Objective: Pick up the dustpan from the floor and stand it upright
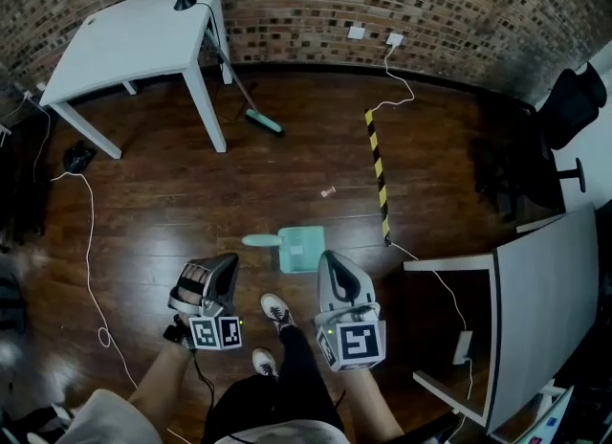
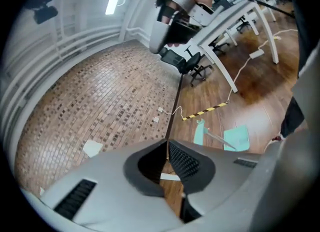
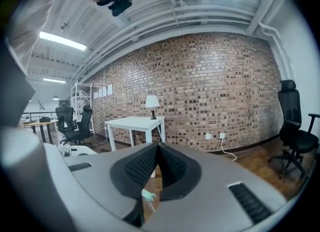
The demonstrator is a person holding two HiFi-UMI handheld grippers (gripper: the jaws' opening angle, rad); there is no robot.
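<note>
Since the flat teal plastic dustpan (image 1: 301,247) lies on the dark wooden floor (image 1: 143,212) at lower centre of the head view, just above and between your two tools, it's an easy reach. Your left gripper (image 1: 222,265) and right gripper (image 1: 332,262) are both clenched on nothing, so spread one first. I'd pinch the stubby handle (image 1: 256,239) pointing left, then tip the pan up slowly so it doesn't skid.
</note>
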